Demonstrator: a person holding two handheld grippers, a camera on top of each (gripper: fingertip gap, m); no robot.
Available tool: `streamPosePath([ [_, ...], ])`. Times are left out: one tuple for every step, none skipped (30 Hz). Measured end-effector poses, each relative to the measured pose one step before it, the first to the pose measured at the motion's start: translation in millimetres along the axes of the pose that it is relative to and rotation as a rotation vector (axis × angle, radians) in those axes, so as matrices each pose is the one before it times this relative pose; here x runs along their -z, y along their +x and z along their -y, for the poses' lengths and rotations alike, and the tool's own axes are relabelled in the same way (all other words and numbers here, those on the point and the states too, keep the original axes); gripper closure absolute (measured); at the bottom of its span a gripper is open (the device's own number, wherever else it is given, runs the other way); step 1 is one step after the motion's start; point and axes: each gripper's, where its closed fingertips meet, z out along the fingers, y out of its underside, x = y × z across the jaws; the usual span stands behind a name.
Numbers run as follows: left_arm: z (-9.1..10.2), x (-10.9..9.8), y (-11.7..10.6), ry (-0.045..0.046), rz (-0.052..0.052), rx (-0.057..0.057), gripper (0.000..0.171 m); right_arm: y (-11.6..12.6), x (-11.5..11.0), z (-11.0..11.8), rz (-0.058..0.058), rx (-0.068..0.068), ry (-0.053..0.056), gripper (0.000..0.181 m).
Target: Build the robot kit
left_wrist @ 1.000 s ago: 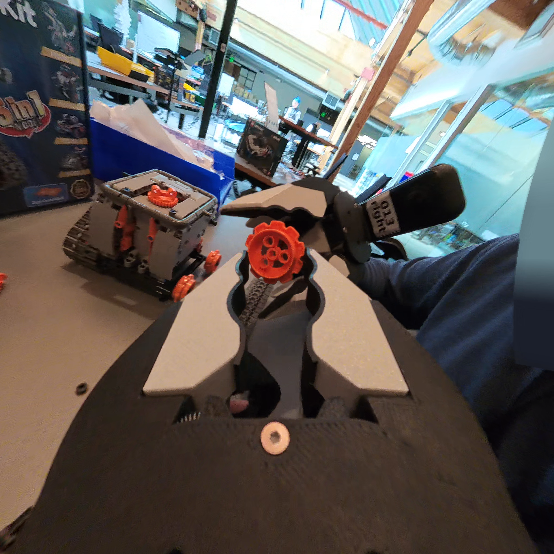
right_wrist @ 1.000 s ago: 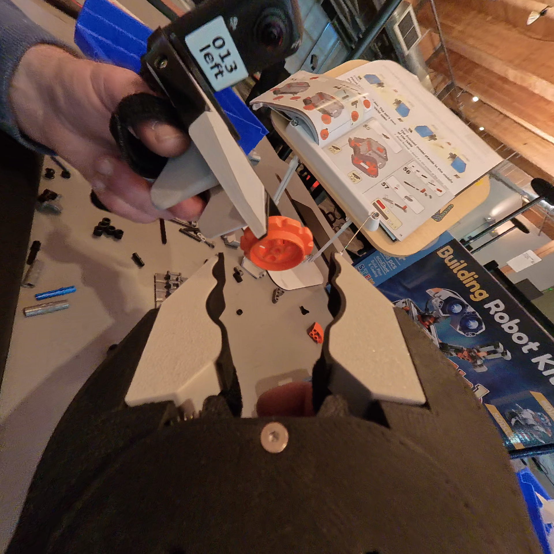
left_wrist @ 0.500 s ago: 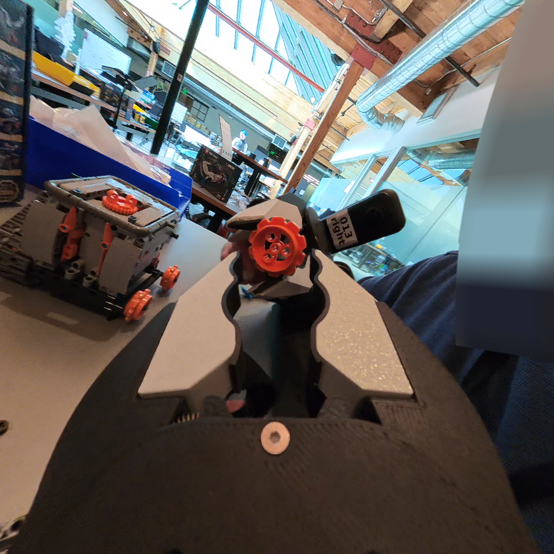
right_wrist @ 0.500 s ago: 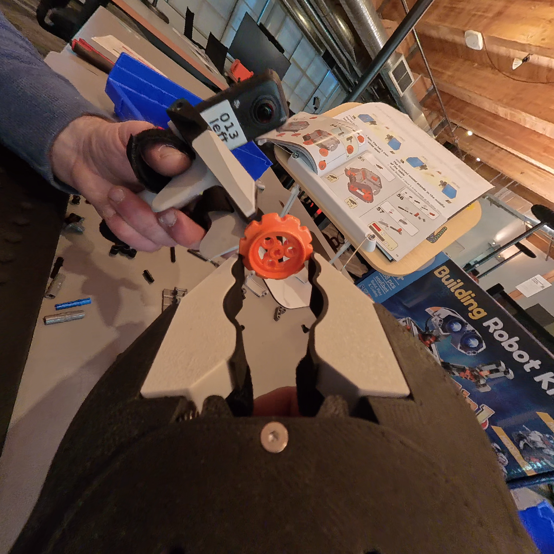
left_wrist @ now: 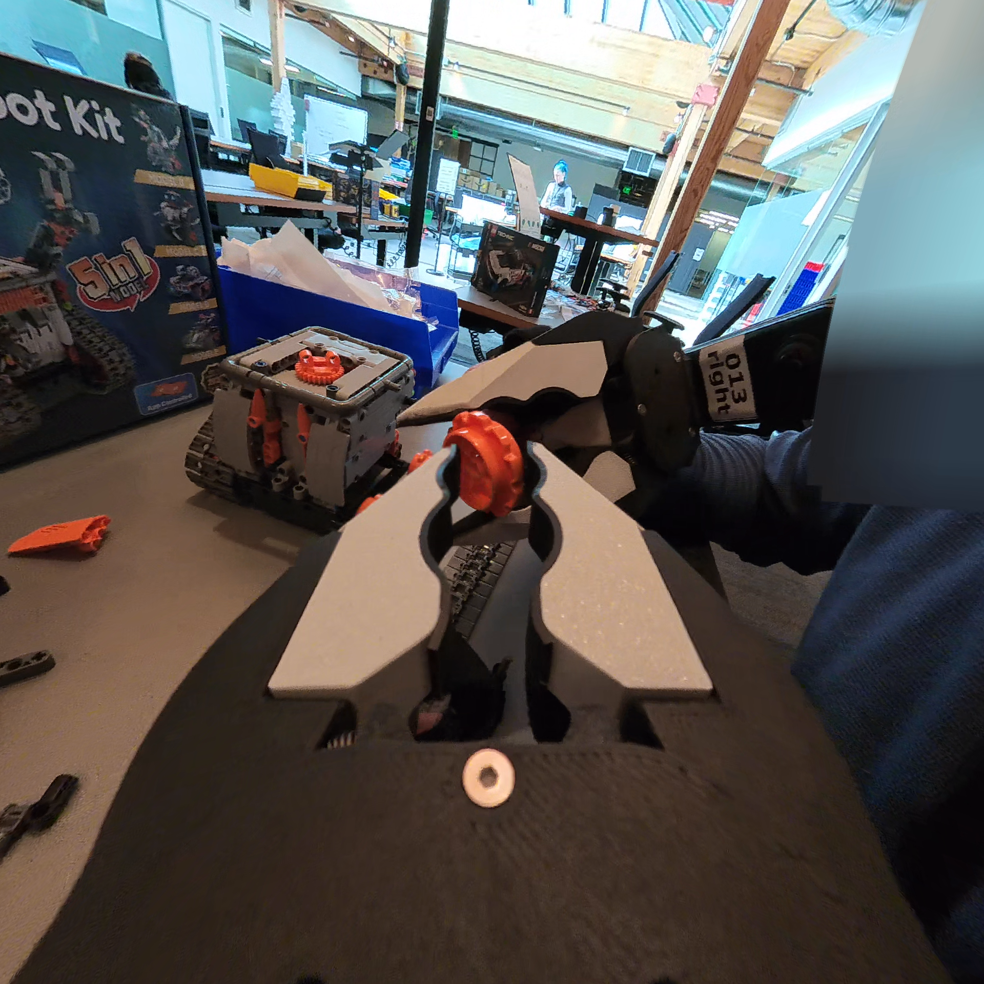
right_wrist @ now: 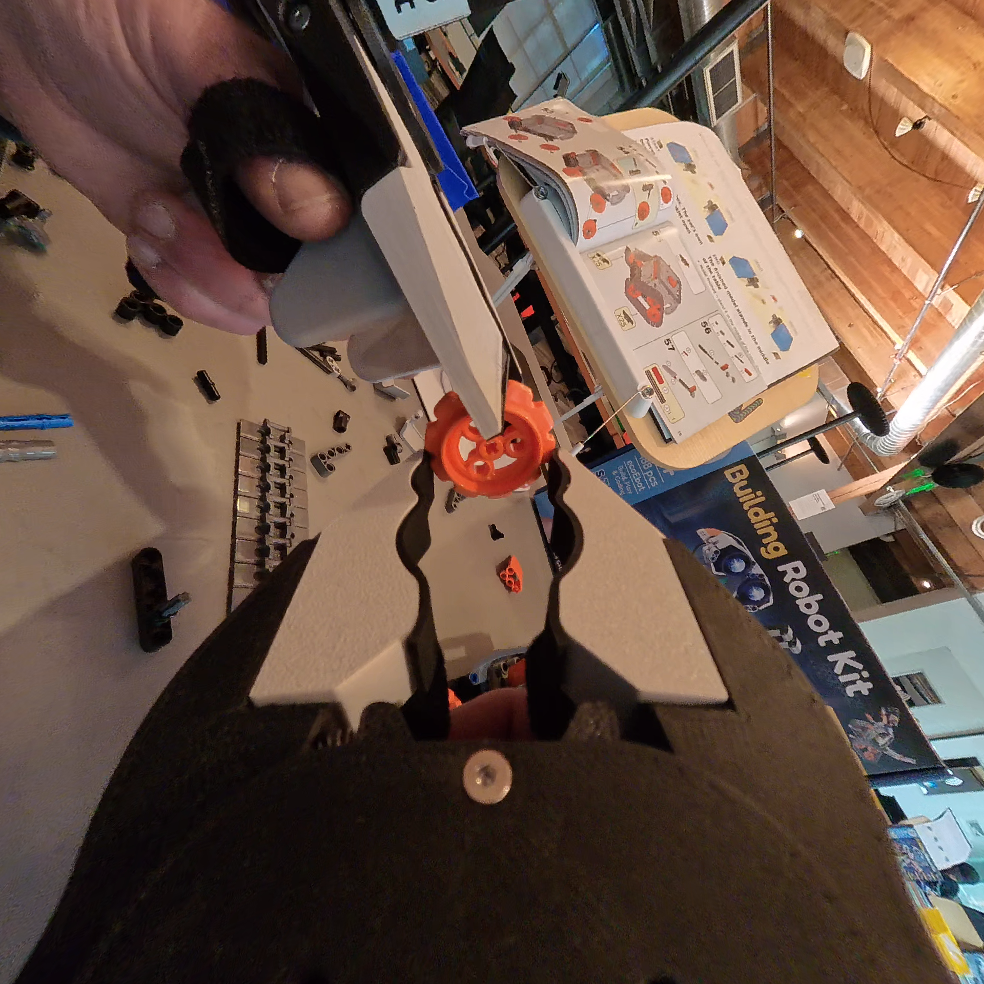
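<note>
Both claws pinch the same orange wheel (left_wrist: 484, 462) mid-air: left claw (left_wrist: 487, 458) grips its rim, right claw (right_wrist: 487, 459) reaching in from 2 o'clock.

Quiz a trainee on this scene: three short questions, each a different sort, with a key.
1. True or false: the orange wheel lies flat on the table.
2. In the left wrist view, what stands on the table beyond the left gripper? A) a grey tracked model; B) a mug; C) a laptop.
3. Fill in: the bin behind that model is ___ in colour.

Key: 1 false, it is in the air, with the left gripper and the right gripper both closed on it; 2 A; 3 blue.
</note>
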Motion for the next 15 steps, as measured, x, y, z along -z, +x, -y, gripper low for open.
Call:
streamPosePath([
  [0.22,0.33,-0.67,0.00312,0.0017,0.0127,0.152,0.67,-0.21,-1.09,-0.0034,-0.0012,-0.0037,0.14],
  [1.56,1.04,-1.44,0.0085,0.0048,0.0011,0.155,1.54,-0.07,-1.12,-0.006,-0.0044,-0.004,0.14],
  [0.8,0.62,0.57,0.0043,-0.011,-0.0013,0.155,0.98,0.3,0.47,-0.0019,-0.0059,0.004,0.14],
  [0.97,0.38,1.05,0.00561,-0.0148,0.0131,0.155,0.24,0.56,1.41,0.0003,-0.0033,0.0058,0.14],
  [0.29,0.28,0.28,0.00134,-0.0115,0.0186,0.156,0.31,0.46,0.69,-0.0022,0.0028,0.0004,0.14],
  [0.03,0.17,0.39,-0.00058,-0.0122,0.012,0.156,0.18,0.34,0.43,-0.0019,0.0041,0.0016,0.14],
  [0.12,0.18,0.07,0.00022,-0.0109,0.013,0.156,-0.06,0.45,0.33,0.0017,-0.0029,0.0046,0.14],
  [-0.58,-0.12,-0.6,-0.0006,-0.0058,0.019,0.156,-0.33,0.04,-0.33,0.0069,-0.0098,0.0015,0.14],
  [-0.34,-0.04,0.01,0.00249,-0.0124,0.0213,0.156,-0.65,0.12,-0.23,0.0077,-0.0095,0.0025,0.14],
  [-0.07,0.2,0.55,0.00268,-0.0181,0.0243,0.156,-0.45,0.47,0.37,0.0053,-0.0057,0.0065,0.14],
  [0.04,0.19,0.12,0.00255,-0.0155,0.0249,0.156,-0.38,0.34,0.37,0.0032,-0.0042,0.0044,0.14],
  [0.66,0.28,1.23,0.0078,-0.021,0.0219,0.156,0.13,0.47,0.98,0.0001,-0.0007,0.0055,0.14],
  [0.56,0.33,1.22,0.00757,-0.0241,0.0247,0.156,0.28,0.8,1.38,-0.0024,0.0054,0.007,0.14],
  [0.16,0.42,0.61,0.0019,-0.0205,0.0292,0.157,0.18,0.68,1.04,-0.0037,0.0099,0.0034,0.14],
  [0.26,0.46,1.49,0.00177,-0.0287,0.031,0.157,0.26,0.79,1.33,-0.0051,0.0118,0.0046,0.14],
])
